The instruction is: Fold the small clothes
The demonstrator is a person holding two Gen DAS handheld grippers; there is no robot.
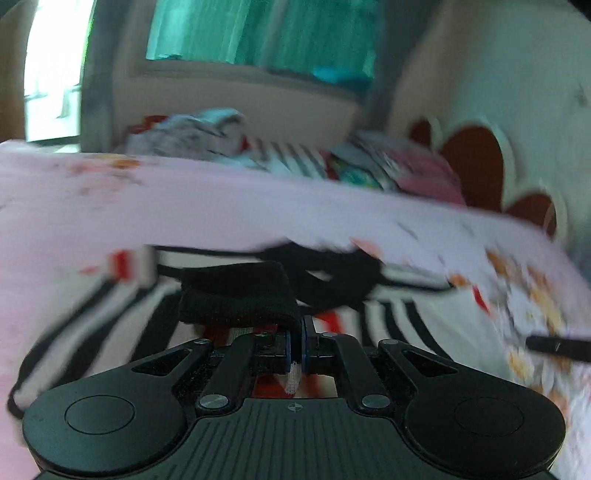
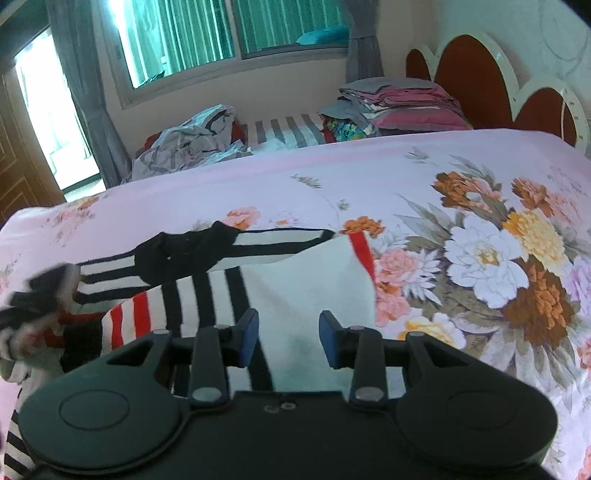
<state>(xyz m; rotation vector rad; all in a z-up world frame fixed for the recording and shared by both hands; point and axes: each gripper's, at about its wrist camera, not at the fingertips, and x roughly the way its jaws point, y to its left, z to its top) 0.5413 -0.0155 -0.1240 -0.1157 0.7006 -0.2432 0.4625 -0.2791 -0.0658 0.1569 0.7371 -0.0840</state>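
A: What takes up most of the view?

B: A bed with a pink flowered sheet (image 2: 461,229). Behind it stands a red and white scalloped headboard (image 2: 476,74), and a window (image 2: 229,29) with grey curtains sits in the far wall.

A: And on the bed?

B: At the far edge, a stack of folded clothes (image 2: 402,103) lies near the headboard, with a crumpled grey pile (image 2: 192,140) well to the left of it. Nearer, a striped shirt (image 2: 207,291), black, white and red, lies spread on the sheet just ahead of both grippers.

A: How is the shirt lying?

B: A white panel faces up on its right side, and a black collar (image 2: 188,247) sits near its far edge. Its left end looks bunched and blurred.

A: What about the right gripper (image 2: 288,339)?

B: Its jaws stand partly apart over the white panel, nothing between them.

A: And the left gripper (image 1: 294,345)?

B: Its jaws are pressed together on a thin fold of the shirt; a strip of white cloth pokes out behind the pads. A black cuff (image 1: 236,295) lies folded just ahead of its tips. That view is smeared by motion.
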